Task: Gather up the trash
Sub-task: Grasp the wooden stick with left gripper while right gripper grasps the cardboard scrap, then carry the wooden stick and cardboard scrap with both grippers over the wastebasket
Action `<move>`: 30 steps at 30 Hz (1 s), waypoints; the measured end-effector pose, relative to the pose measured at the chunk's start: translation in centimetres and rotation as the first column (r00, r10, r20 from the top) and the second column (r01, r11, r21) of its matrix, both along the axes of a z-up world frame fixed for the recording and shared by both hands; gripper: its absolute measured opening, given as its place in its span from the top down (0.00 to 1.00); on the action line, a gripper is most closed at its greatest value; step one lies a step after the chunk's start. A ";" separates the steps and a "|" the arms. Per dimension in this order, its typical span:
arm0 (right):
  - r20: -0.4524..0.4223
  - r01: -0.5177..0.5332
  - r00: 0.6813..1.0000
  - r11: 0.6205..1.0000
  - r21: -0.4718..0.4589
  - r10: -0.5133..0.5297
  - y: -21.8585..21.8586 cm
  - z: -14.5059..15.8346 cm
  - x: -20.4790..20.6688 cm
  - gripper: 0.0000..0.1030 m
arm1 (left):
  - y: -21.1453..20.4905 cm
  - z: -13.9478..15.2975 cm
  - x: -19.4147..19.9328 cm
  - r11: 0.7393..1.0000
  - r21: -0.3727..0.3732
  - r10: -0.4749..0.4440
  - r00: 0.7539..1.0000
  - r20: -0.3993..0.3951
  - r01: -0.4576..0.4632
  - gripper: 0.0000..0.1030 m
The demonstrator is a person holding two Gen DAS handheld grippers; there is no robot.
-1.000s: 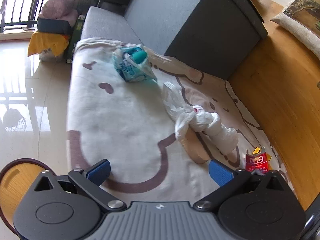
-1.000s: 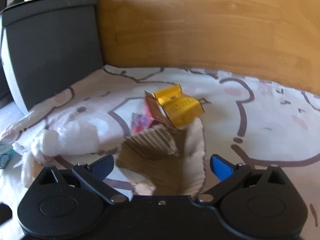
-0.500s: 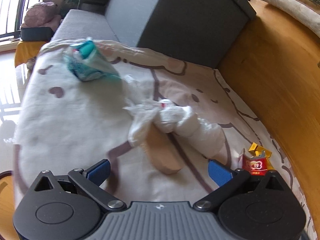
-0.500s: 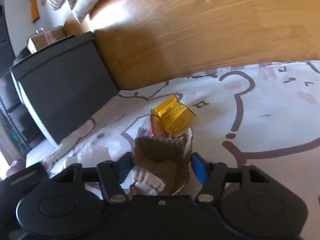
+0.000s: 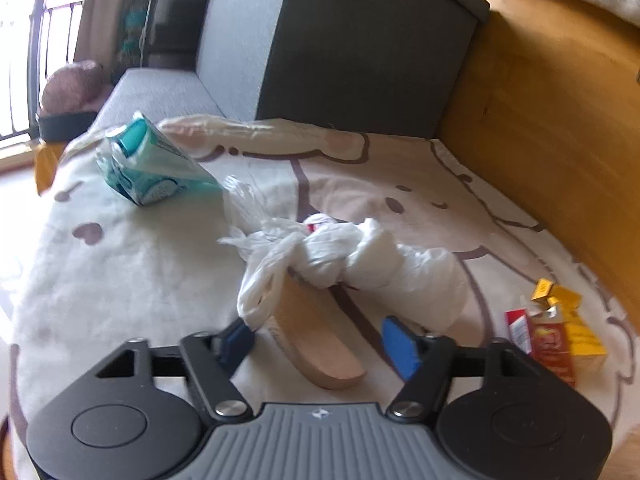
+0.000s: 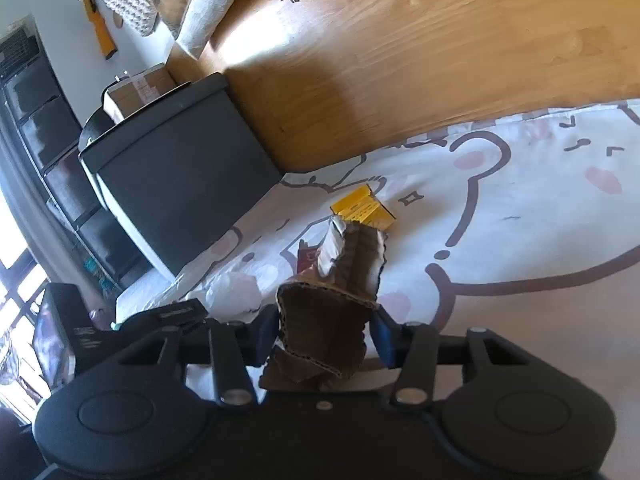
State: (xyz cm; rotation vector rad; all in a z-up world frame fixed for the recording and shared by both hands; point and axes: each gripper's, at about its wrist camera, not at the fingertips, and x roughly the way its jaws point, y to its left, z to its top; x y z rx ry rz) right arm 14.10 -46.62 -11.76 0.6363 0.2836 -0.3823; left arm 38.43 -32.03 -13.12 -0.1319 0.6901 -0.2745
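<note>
My right gripper is shut on a crumpled piece of brown corrugated cardboard and holds it above the cartoon-print rug. A torn yellow and red carton lies on the rug beyond it, and also shows in the left wrist view. My left gripper is open, low over the rug, just in front of a knotted white plastic bag and a tan flat piece lying under it. A teal and white package lies farther back left.
A dark grey box-like cabinet stands at the rug's far edge, also in the right wrist view. Wooden floor borders the rug on the right. A grey couch seat and pillows lie at the back left.
My right gripper closed on the cardboard and lifted it off the rug. My left gripper moved forward and lower toward the white bag, jaws a little narrower.
</note>
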 end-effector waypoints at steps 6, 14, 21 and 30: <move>-0.023 -0.038 0.999 0.999 0.038 0.038 -0.6 0.6 -2.0 0.52 | 0.7 0.2 -0.6 0.999 0.030 -0.032 0.999 0.007 0.032 0.61; -0.055 -0.074 0.995 0.987 0.141 0.083 -1.7 0.4 -4.4 0.53 | 2.2 0.2 -3.9 0.984 0.044 -0.171 0.985 -0.001 0.171 0.75; -0.104 -0.099 0.988 0.988 0.121 0.111 -1.8 1.5 -7.0 0.53 | 3.6 0.5 -7.6 0.954 0.061 -0.293 0.956 -0.014 0.293 0.75; -0.229 -0.243 0.941 0.968 0.054 0.249 -2.3 4.8 -10.1 0.53 | 6.0 0.6 -14.1 0.893 0.065 -0.446 0.895 -0.020 0.446 0.75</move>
